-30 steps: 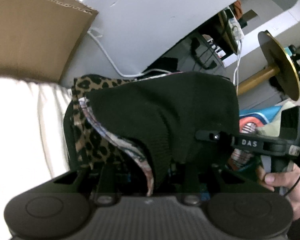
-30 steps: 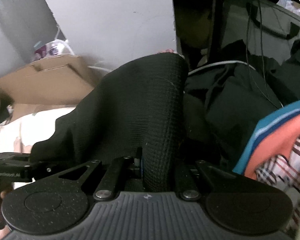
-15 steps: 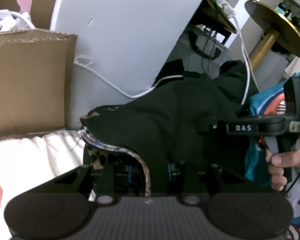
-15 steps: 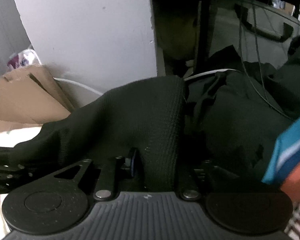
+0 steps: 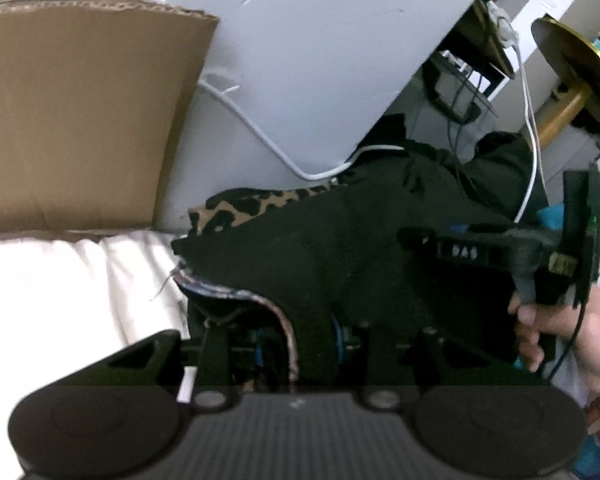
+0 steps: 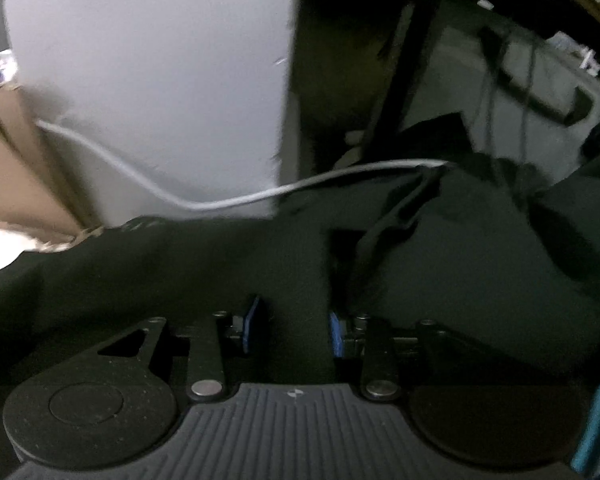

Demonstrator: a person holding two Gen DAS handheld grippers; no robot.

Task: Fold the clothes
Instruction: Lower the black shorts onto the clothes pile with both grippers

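A black knit garment [image 5: 340,248] with a leopard-print inner side [image 5: 252,208] lies low between both grippers. My left gripper [image 5: 300,336] is shut on its left edge, black knit and patterned hem pinched between the blue pads. In the left wrist view my right gripper [image 5: 420,240] comes in from the right, held by a hand [image 5: 540,328]. In the right wrist view the right gripper [image 6: 294,324] has its jaws opening. The black fabric [image 6: 180,264] still lies between the blue pads [image 6: 254,320], which stand apart from it.
Cream bedding [image 5: 60,280] spreads to the left, with a cardboard box [image 5: 80,120] behind it. A white panel [image 5: 320,60] with a white cable [image 5: 260,136] stands close behind the garment. Dark clothes [image 6: 480,260] pile up to the right, and a gold round table [image 5: 572,52] stands far right.
Both grippers have sunk and the black garment, draped high before, now lies lower and flatter. The right jaws, shut on the fabric earlier, have spread apart. The left grip is unchanged.
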